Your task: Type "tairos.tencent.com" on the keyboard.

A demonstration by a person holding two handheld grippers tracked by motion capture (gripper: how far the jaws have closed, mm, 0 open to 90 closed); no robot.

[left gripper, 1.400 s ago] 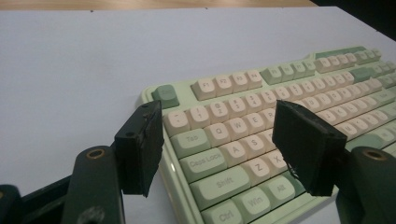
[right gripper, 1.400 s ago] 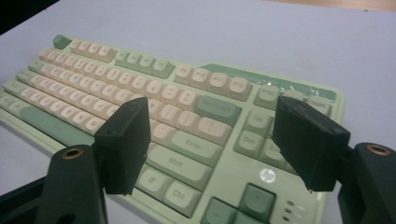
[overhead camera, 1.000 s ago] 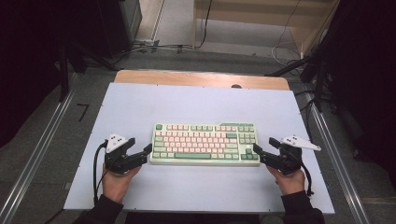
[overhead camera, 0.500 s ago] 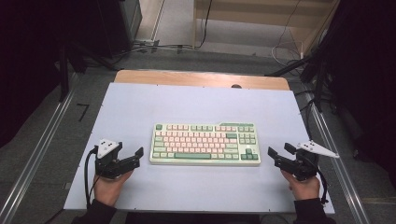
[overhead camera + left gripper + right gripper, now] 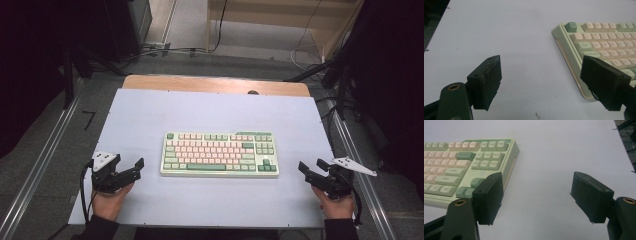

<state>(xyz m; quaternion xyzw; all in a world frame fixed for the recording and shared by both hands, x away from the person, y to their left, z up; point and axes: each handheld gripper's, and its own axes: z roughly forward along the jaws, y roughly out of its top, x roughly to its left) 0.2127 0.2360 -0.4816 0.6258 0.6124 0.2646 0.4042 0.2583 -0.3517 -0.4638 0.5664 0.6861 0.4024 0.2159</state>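
A pale green keyboard (image 5: 220, 154) with pink and cream keys lies flat in the middle of the white table top (image 5: 210, 115). My left gripper (image 5: 136, 169) rests off the keyboard's left end, a short gap away. Its jaws have just been opening and stand open with nothing between them. In the left gripper view the keyboard's left end (image 5: 604, 45) lies behind the right jaw of that gripper (image 5: 544, 77). My right gripper (image 5: 311, 166) is open and holds nothing, well off the keyboard's right end. The right gripper view shows the keyboard's right end (image 5: 461, 165) behind the left jaw of that gripper (image 5: 540, 195).
A wooden strip (image 5: 215, 84) runs along the table's far edge. Metal rails (image 5: 45, 150) flank the table on both sides. Cables (image 5: 165, 50) lie on the floor beyond it. Bare table top surrounds the keyboard.
Both hands have drawn outward from the keyboard's ends and back toward the front edge. The left jaws have opened wider. The keyboard has stayed put.
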